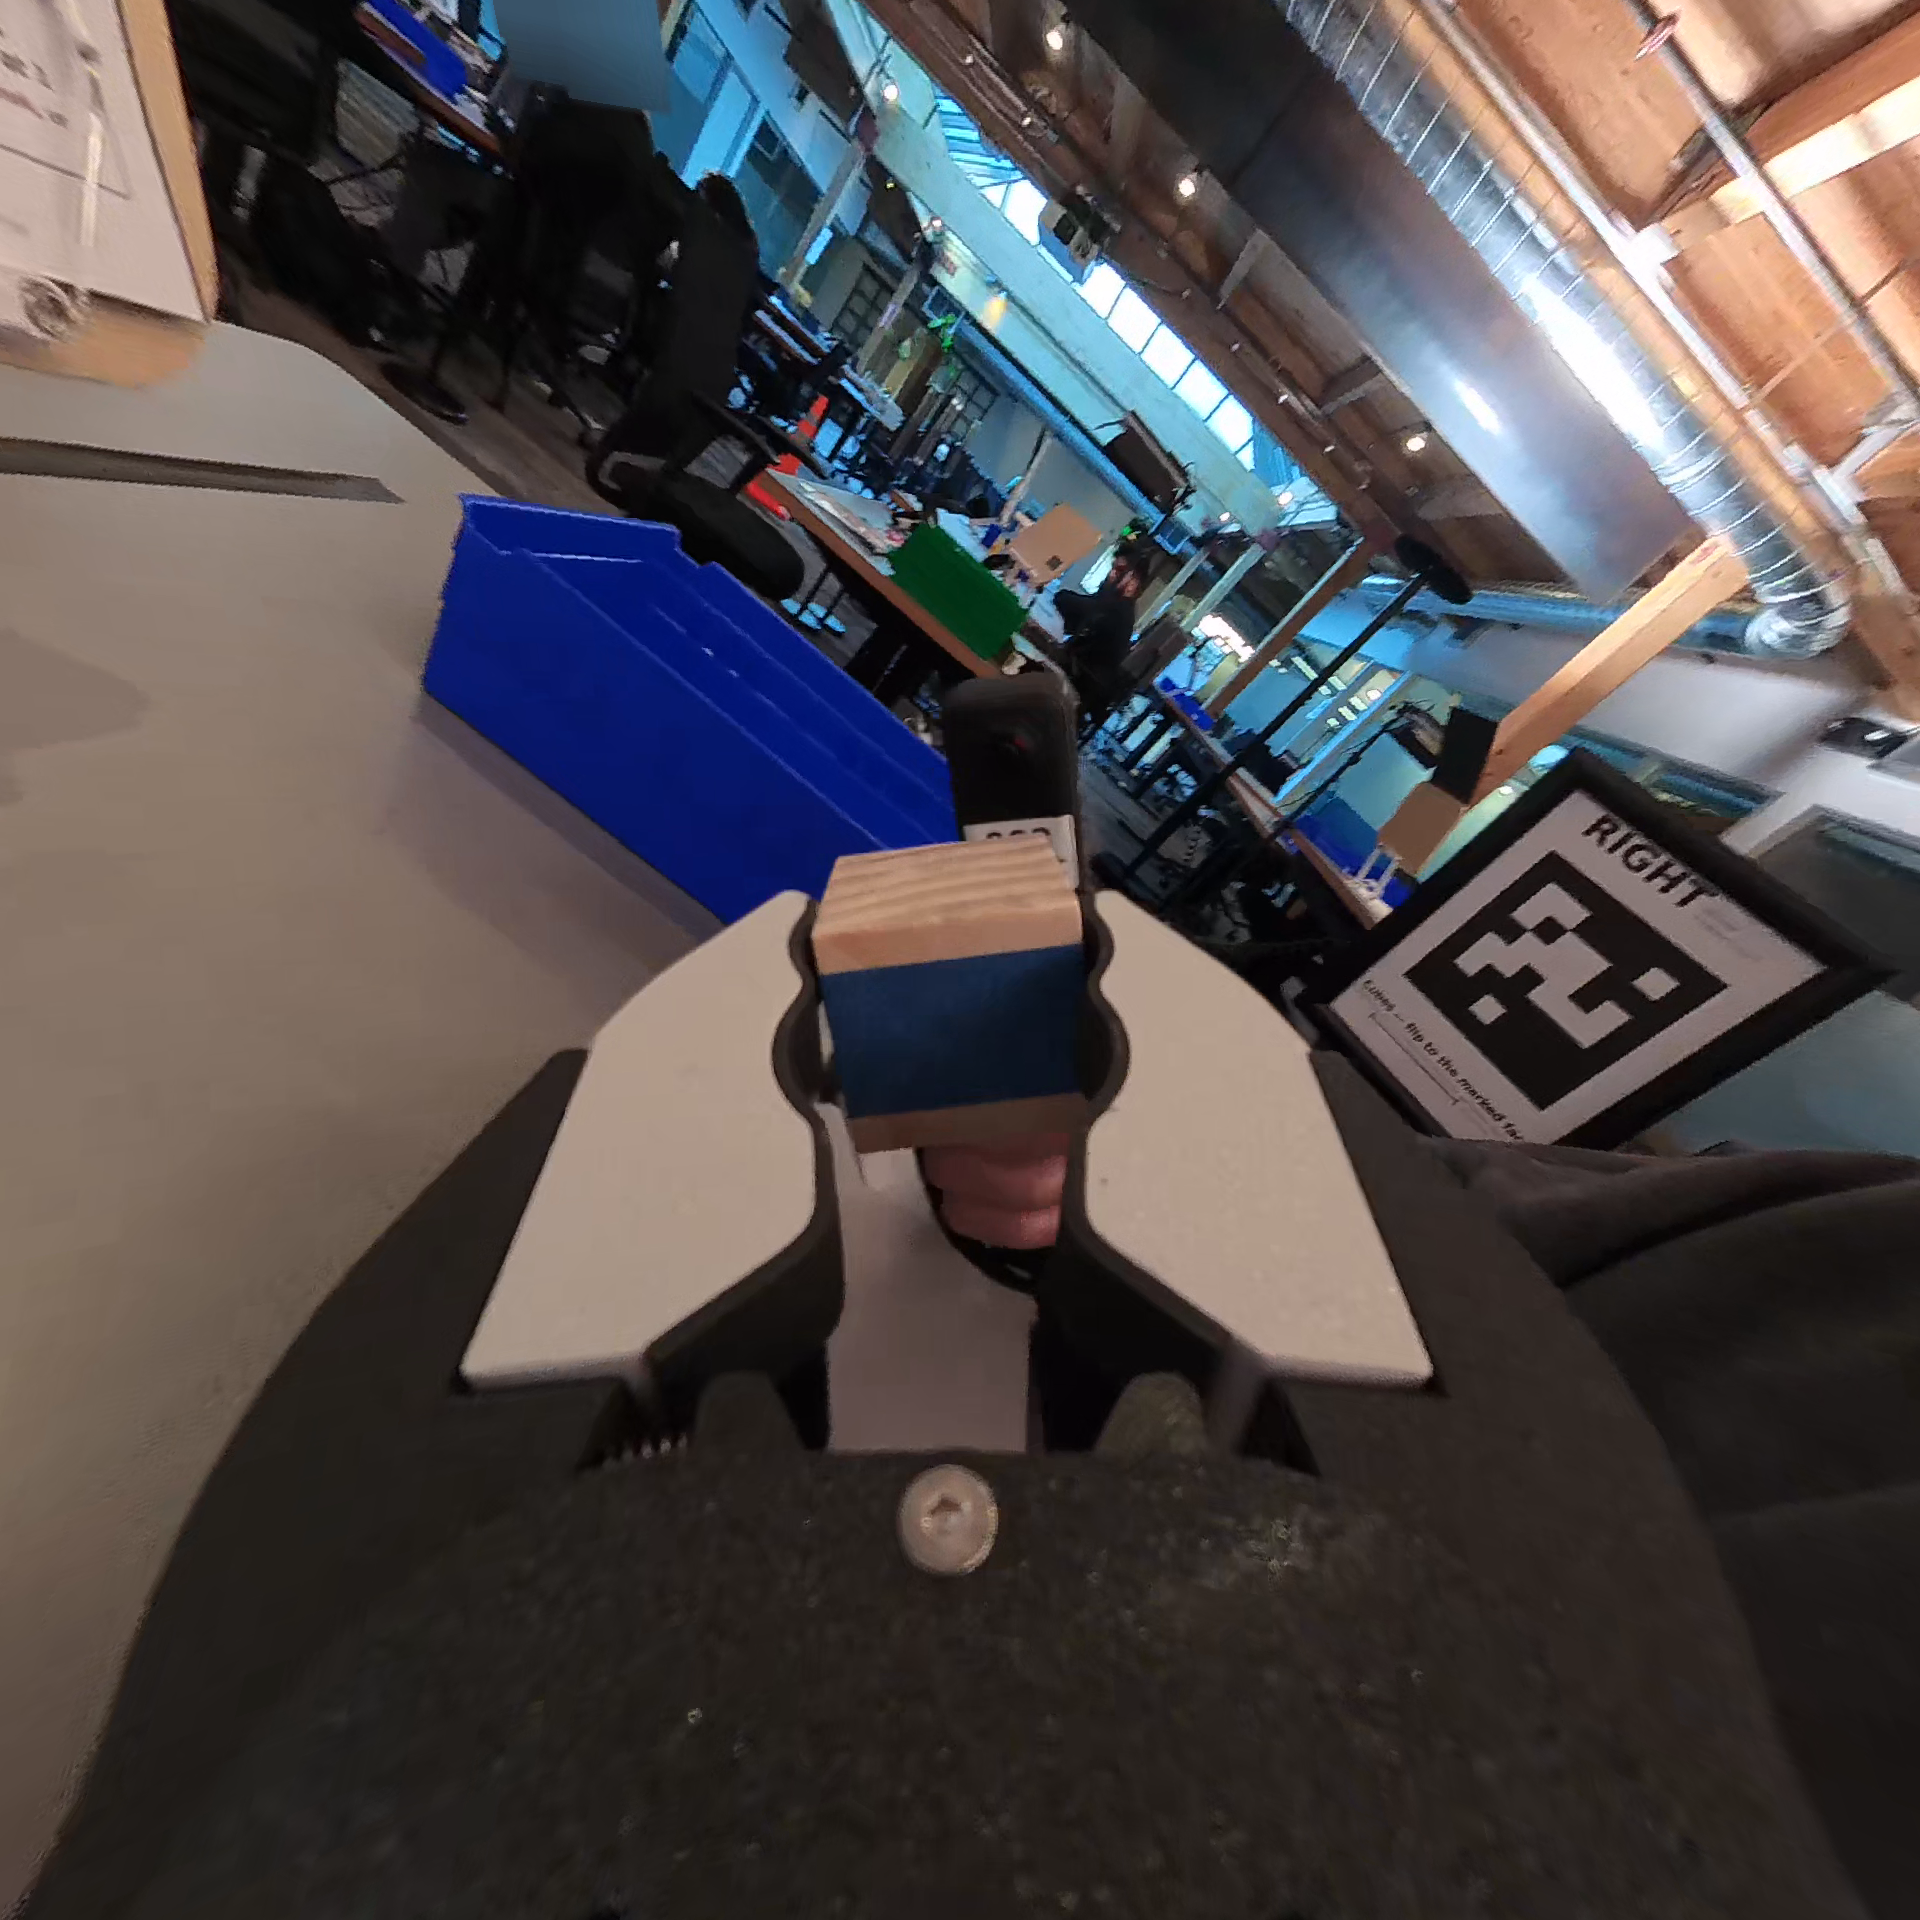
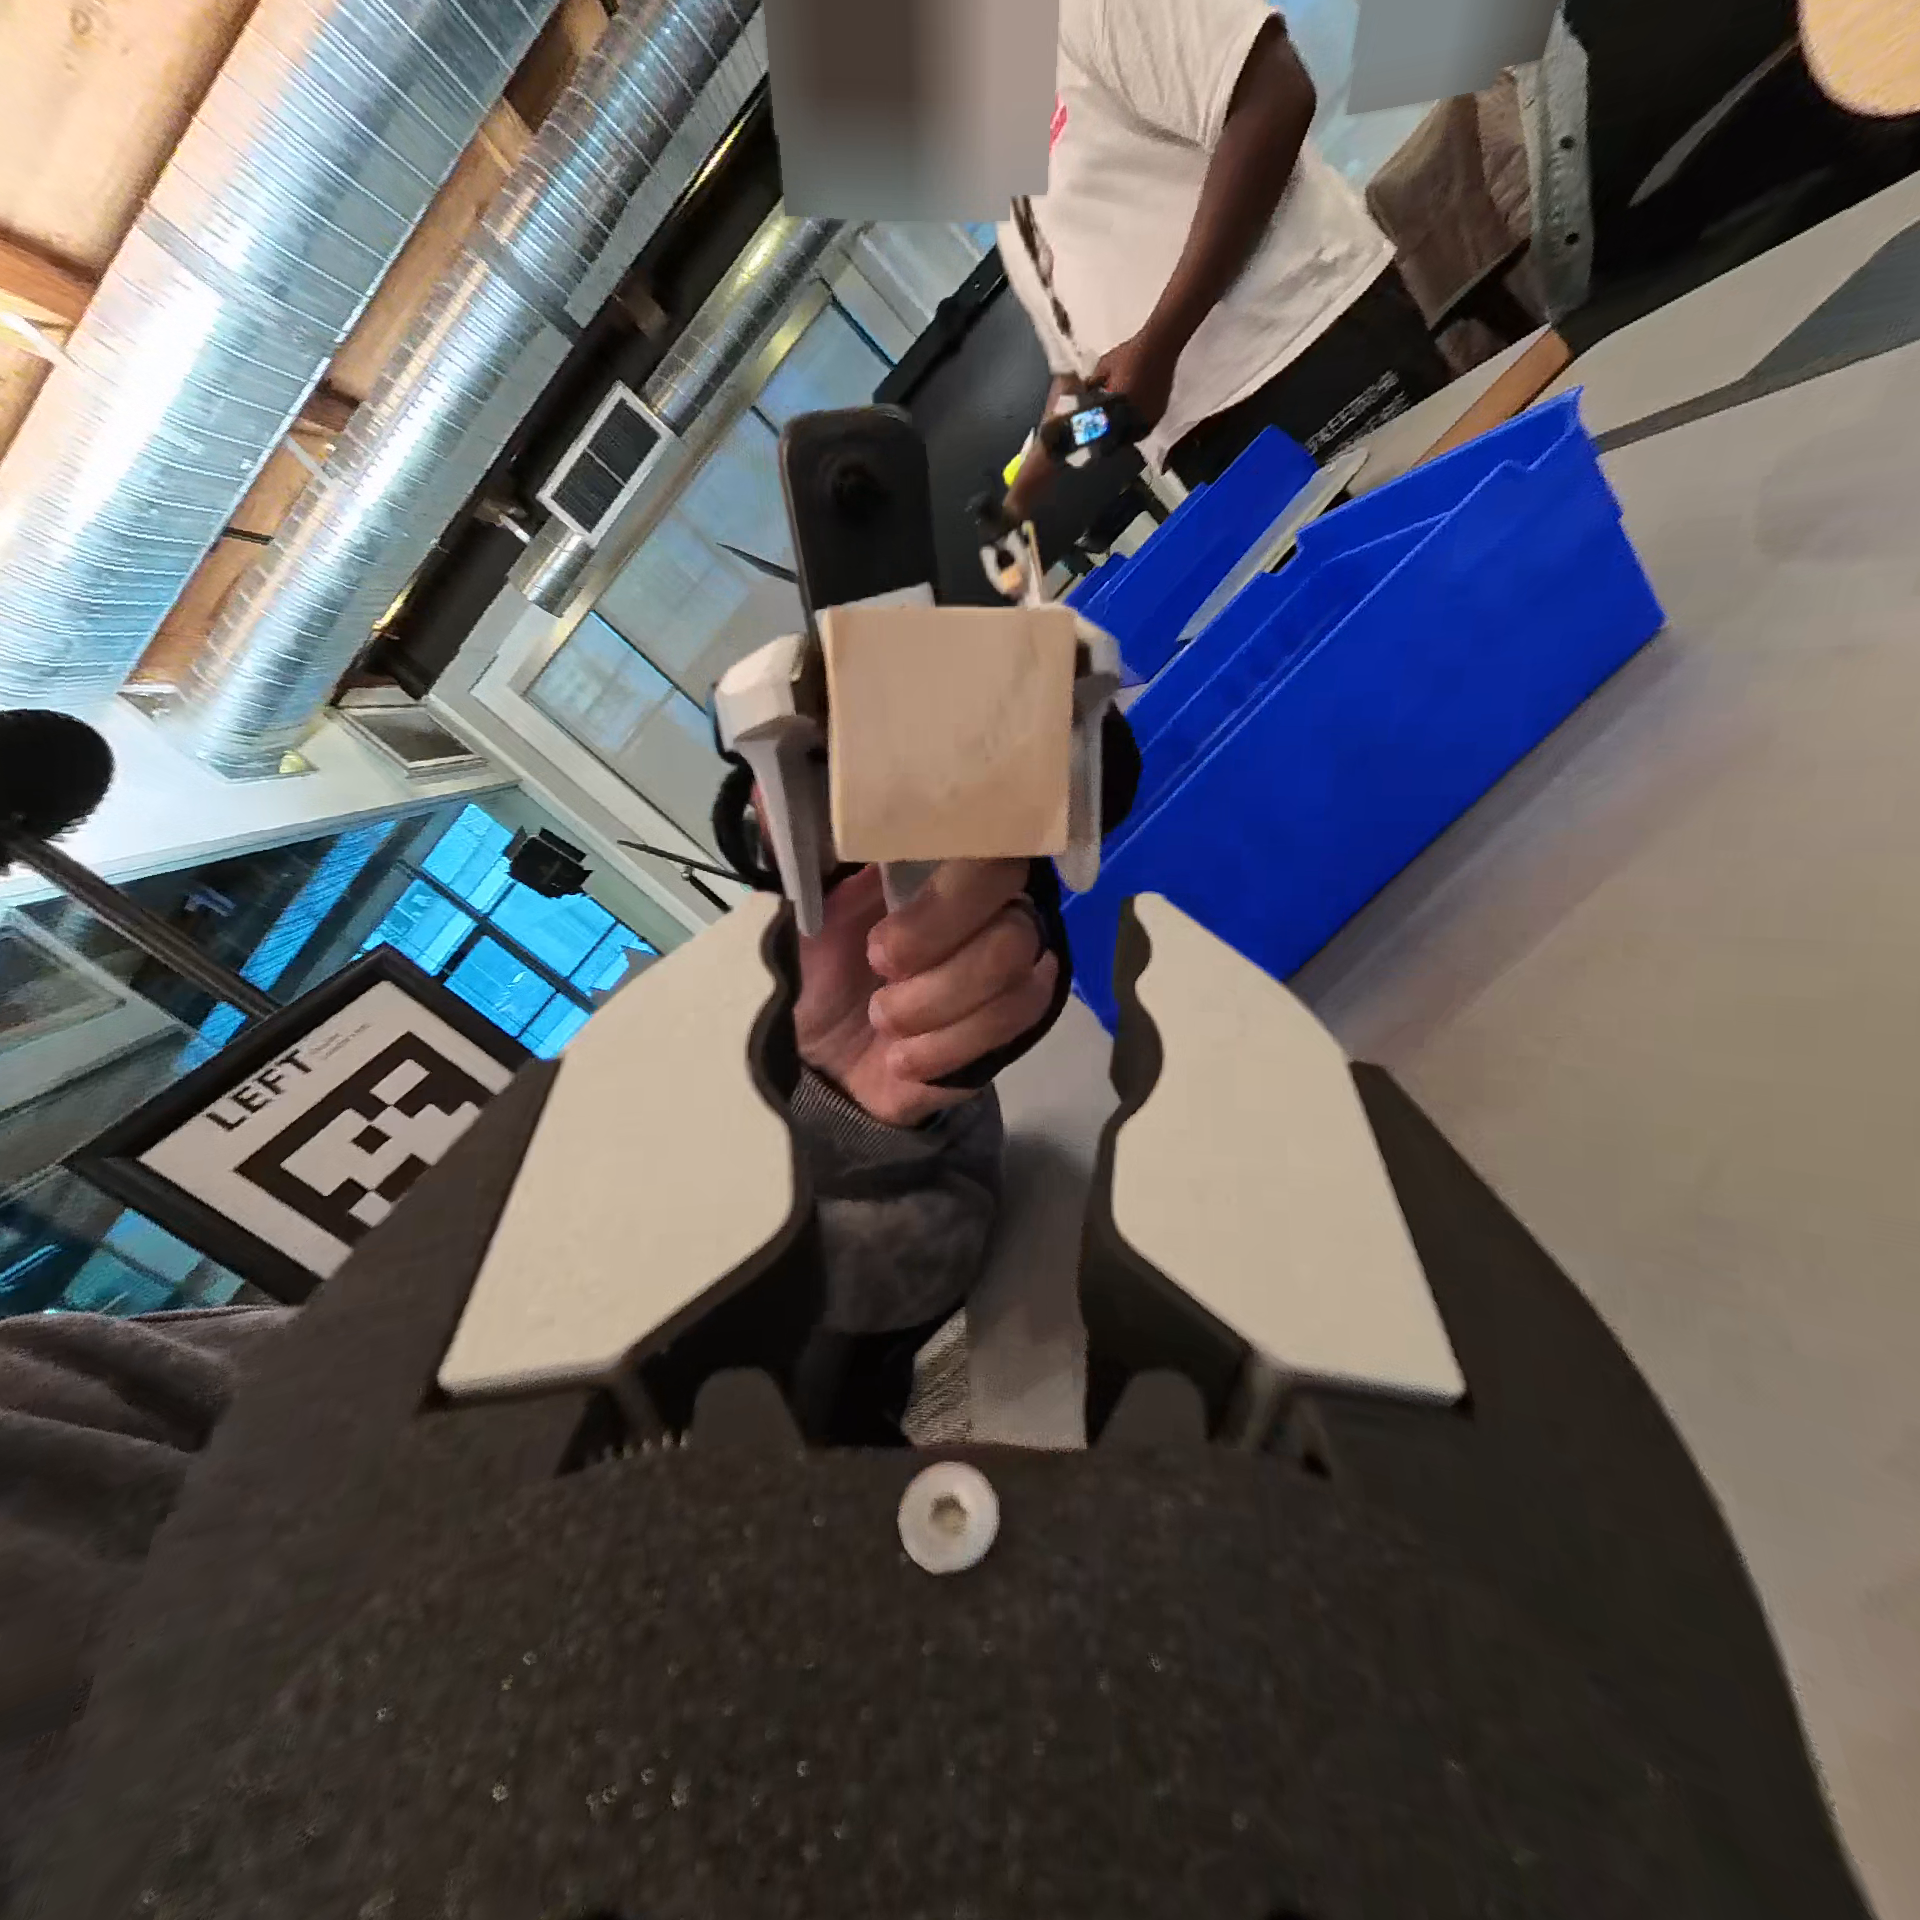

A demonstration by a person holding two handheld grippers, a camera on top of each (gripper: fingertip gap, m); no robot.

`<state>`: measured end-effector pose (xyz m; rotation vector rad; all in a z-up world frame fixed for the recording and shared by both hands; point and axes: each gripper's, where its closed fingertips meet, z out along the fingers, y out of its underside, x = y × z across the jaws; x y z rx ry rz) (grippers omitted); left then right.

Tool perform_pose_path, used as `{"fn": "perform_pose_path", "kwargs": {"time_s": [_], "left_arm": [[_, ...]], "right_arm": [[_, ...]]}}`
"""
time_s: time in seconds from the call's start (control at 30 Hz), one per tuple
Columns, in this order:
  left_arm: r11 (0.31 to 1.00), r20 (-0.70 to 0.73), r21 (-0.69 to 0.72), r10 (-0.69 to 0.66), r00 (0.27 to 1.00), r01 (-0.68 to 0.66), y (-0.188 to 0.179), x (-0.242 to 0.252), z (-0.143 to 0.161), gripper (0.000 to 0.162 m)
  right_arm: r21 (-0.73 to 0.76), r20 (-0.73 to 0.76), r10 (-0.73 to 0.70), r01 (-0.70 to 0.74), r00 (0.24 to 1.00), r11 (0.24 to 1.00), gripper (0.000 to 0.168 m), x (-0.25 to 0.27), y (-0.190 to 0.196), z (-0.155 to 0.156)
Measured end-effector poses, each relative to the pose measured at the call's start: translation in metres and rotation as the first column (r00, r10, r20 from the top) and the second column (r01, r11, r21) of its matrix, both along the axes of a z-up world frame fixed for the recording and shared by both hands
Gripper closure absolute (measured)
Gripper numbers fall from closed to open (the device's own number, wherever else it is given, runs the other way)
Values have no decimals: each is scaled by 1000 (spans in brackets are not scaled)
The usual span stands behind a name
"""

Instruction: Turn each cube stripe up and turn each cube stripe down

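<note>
We hold the cube [image 1: 948, 1023] clamped between the two fingers of our left gripper [image 1: 951, 1023], lifted clear of the table [image 1: 208, 935]. In the left wrist view its near face shows a wide blue stripe [image 1: 951, 1029] running across it, with bare wood above and below; the top face is plain wood grain. Just beyond the cube, part of our right gripper and a hand [image 1: 997, 1195] show behind it.

In the right wrist view our right gripper [image 2: 951, 997] stands with its fingers spread apart and nothing between them. Ahead of it the left gripper [image 2: 925, 748] faces us, its white fingers pressed on either side of the cube [image 2: 951, 732], whose face on this side is plain wood. Our left hand [image 2: 925, 997] wraps the handle below it.

A blue bin [image 1: 665, 707] sits on the table near its far edge, and in the right wrist view the bin [image 2: 1403, 707] lies to the right of the cube. A framed marker card [image 1: 1579, 987] stands to the right in the left wrist view, another [image 2: 322, 1132] to the left in the right wrist view. A person [image 2: 1195, 208] in a white shirt stands beyond the table.
</note>
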<state>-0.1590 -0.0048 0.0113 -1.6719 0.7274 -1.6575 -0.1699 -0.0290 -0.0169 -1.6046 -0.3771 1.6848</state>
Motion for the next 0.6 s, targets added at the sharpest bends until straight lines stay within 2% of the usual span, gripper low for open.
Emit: {"fn": "perform_pose_path", "kwargs": {"time_s": [0.13, 0.17, 0.2, 0.3, 0.33, 0.37, 0.4, 0.5, 0.53, 0.6], "left_arm": [[999, -18, -10, -46, 999, 45, -8, 17, -12, 117], [998, -29, -11, -59, 998, 58, -10, 21, -15, 117], [998, -35, -16, -63, 997, 63, -12, 25, -18, 117], [999, -58, -17, -38, 998, 37, -11, 27, -22, 116], [1000, -67, -5, -21, 998, 21, -11, 23, -20, 108], [1000, -70, 3, 13, 997, -13, -10, 16, -16, 93], [998, -88, 6, 66, 994, -66, -7, 5, -14, 85], [947, -227, 63, 322, 919, -316, 5, -37, -36, 84], [912, -293, 98, 409, 864, -398, 6, -51, -52, 84], [868, -407, 182, 494, 768, -462, -6, -70, -91, 84]], "right_arm": [[-38, -53, 16, -18, 998, 999, 110, 4, 3, -2], [-48, -78, 20, -24, 997, 999, 113, 6, 4, -1], [-50, -96, 32, -37, 995, 998, 123, 8, 3, -1], [-68, -72, 33, -38, 997, 997, 123, 13, 4, -5], [-65, -53, 35, -39, 998, 997, 123, 13, 4, -6], [-60, -41, 39, -41, 998, 997, 123, 14, 3, -6], [-57, -40, 39, -41, 998, 998, 123, 16, 3, -5], [-40, 4, 13, -13, 1000, 999, 123, 25, 5, -5], [-23, 32, 0, 0, 999, 1000, 123, 27, 6, -7], [1, 92, -31, 31, 995, 1000, 124, 31, 8, -12]]}}
